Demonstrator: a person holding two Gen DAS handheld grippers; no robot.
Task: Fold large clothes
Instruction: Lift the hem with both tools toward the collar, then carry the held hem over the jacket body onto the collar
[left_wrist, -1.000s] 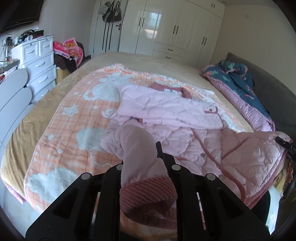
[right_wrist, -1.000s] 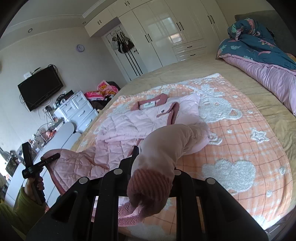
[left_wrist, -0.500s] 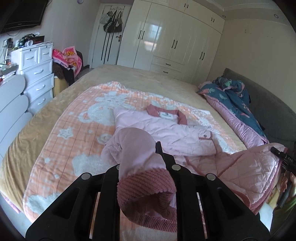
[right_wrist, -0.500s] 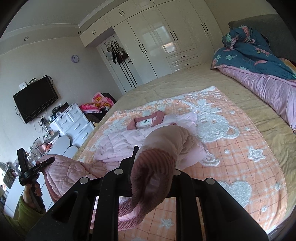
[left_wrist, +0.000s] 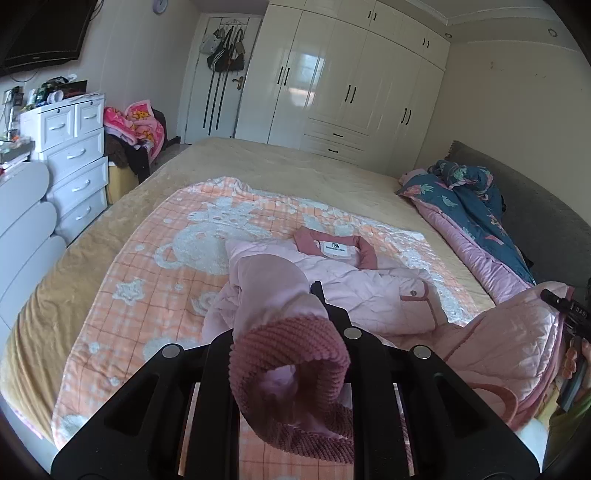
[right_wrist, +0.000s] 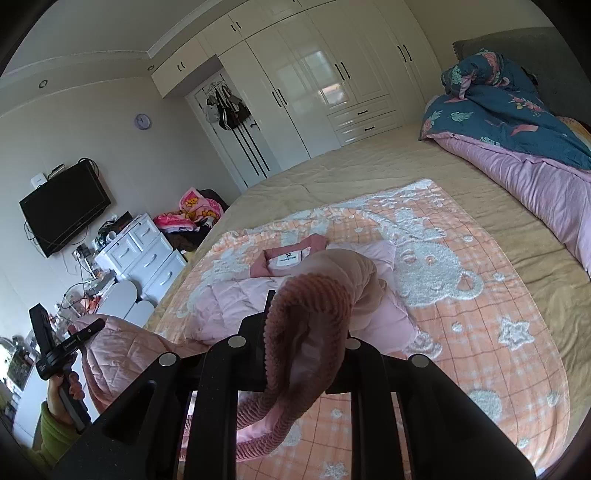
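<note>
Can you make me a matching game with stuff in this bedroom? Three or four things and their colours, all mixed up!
Things:
1. jacket cuff
2. drawers
3. duvet
4. blanket

Colours:
A. white
B. orange check with white bears
C. dark pink knit
D. dark blue with a flower print

Pairs: 1-C, 2-A, 3-D, 4-B

jacket (left_wrist: 354, 291) on blanket (left_wrist: 147, 280) on bed (left_wrist: 295, 166), quilt (left_wrist: 476, 206) at its right edge
</note>
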